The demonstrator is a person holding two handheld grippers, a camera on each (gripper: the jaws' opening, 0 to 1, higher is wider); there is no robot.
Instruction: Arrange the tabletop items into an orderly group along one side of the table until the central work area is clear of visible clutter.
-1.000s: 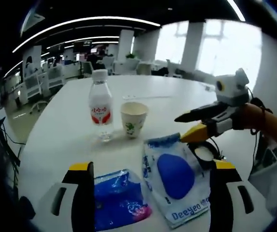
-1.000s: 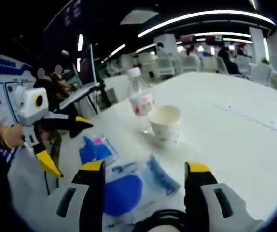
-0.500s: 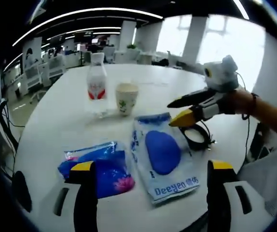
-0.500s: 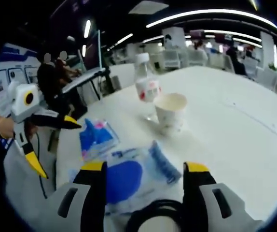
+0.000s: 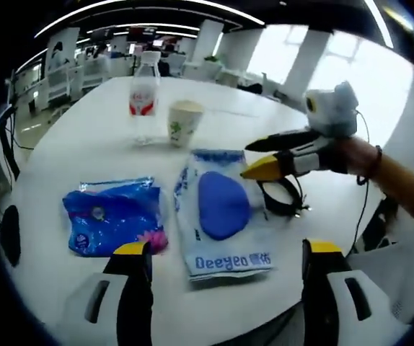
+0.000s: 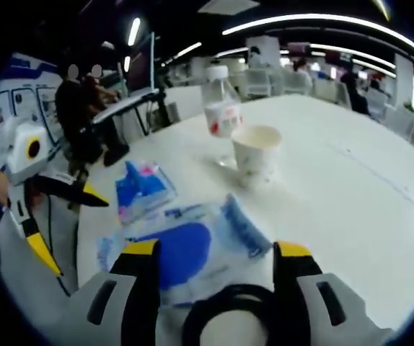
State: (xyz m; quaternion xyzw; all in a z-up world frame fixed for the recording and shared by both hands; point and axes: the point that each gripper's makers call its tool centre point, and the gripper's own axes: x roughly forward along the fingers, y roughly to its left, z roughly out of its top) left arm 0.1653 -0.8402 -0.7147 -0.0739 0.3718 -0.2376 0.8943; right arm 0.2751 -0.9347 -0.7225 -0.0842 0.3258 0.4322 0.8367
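On the white round table (image 5: 77, 151) stand a water bottle (image 5: 143, 94) and a paper cup (image 5: 183, 122). Nearer lie a blue packet (image 5: 112, 223), a clear Deeyeo packet with a blue pad (image 5: 221, 213) and a black ring (image 5: 283, 198). My left gripper (image 5: 223, 247) hangs open above the near edge, empty. My right gripper (image 5: 246, 161) comes in from the right, open over the Deeyeo packet's corner. In the right gripper view the bottle (image 6: 221, 115), cup (image 6: 257, 153), blue packet (image 6: 143, 191) and Deeyeo packet (image 6: 185, 245) lie ahead of the open right gripper (image 6: 216, 249), with the ring (image 6: 228, 317) below it and the left gripper (image 6: 77, 234) at left.
The far half of the table (image 6: 358, 180) is bare white. Office desks and chairs (image 5: 55, 79) stand beyond it. A person (image 6: 77, 108) sits at a desk at the back left. A sleeve and wrist (image 5: 402, 187) hold the right gripper.
The left gripper's camera has pulled back and risen, so both packets now lie fully ahead of its jaws. The right camera has drawn back a little, showing more of the ring. Table items stayed put.
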